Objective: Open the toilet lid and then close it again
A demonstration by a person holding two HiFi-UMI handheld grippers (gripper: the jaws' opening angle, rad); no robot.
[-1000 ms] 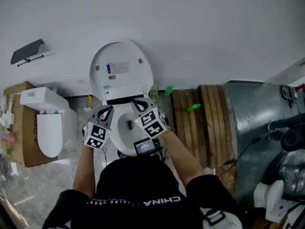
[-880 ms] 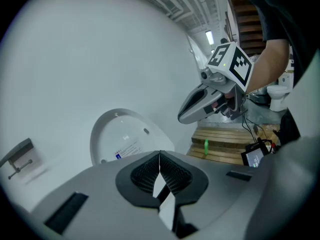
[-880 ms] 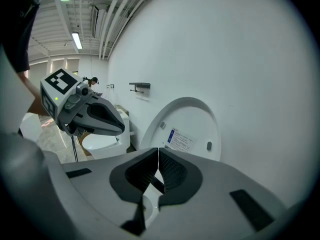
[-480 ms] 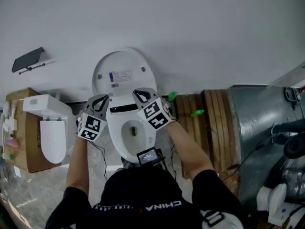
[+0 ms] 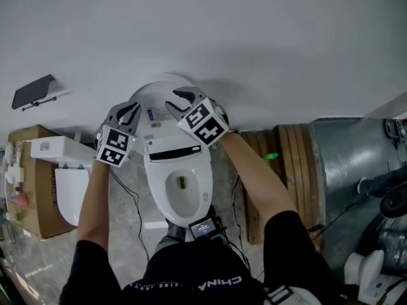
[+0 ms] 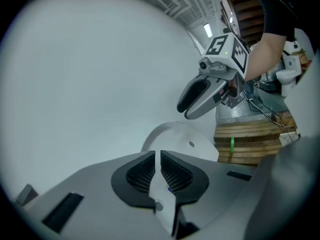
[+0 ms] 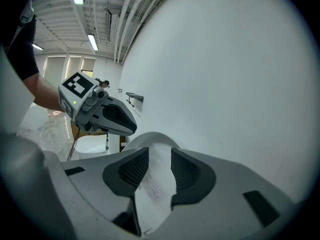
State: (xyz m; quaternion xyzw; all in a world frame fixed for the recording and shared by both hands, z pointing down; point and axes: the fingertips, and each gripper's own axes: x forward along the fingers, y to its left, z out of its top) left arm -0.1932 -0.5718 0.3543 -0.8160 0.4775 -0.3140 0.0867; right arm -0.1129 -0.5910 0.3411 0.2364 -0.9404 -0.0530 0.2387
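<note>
The white toilet (image 5: 181, 186) stands against the white wall, its lid (image 5: 156, 96) raised with the labelled underside facing me. My left gripper (image 5: 130, 110) is at the lid's left edge. In the left gripper view its jaws (image 6: 157, 156) are shut, with a thin strip of the lid (image 6: 175, 136) between the pads. My right gripper (image 5: 180, 98) is at the lid's upper right. Its jaws (image 7: 159, 151) are opening, and the lid (image 7: 152, 181) with its label runs loosely between the pads. Each gripper appears in the other's view: the right (image 6: 200, 98), the left (image 7: 116, 119).
A second white toilet (image 5: 63, 173) rests on a cardboard box (image 5: 28, 183) at the left. Wooden pallets (image 5: 289, 170) and a grey metal unit (image 5: 356, 164) stand to the right. A black shelf (image 5: 32, 90) is fixed to the wall. Cables trail on the floor beside the bowl.
Both grippers have risen from beside the bowl toward the wall and now sit at the lid's upper part. The lid looks more upright than before.
</note>
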